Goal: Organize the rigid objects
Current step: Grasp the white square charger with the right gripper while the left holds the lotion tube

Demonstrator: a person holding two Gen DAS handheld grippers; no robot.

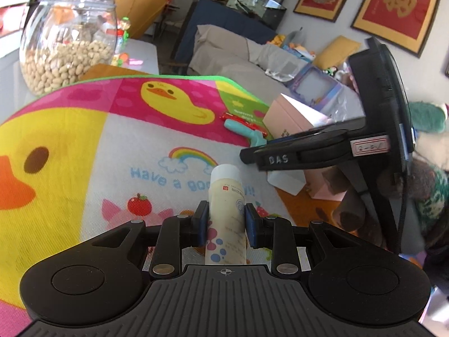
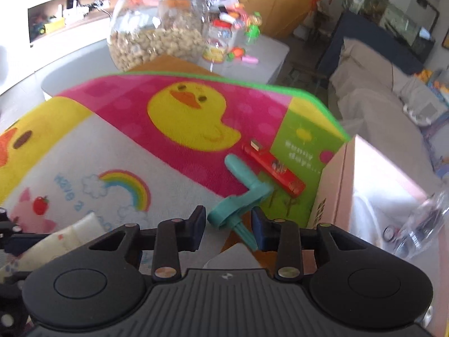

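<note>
Fingers (image 1: 201, 221) of our left gripper (image 1: 226, 220) are clamping the cream lotion bottle (image 1: 226, 205) above the duck mat (image 1: 84, 129), while our right gripper (image 2: 228, 224) is holding its fingers (image 2: 199, 226) apart around the teal crank handle (image 2: 241, 193), with the pink box (image 2: 345, 182) at three o'clock.

Bright daylight washes out the shelf (image 2: 56, 5) at upper left, the right wrist view is motion-blurred, and fisheye distortion bends both views' edges.

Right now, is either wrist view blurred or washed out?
Left wrist view: mostly sharp, the cream bottle crisp, fisheye bending at edges. Right wrist view: motion-smeared, the glass jar and teal crank handle soft, upper-left corner overexposed.
</note>
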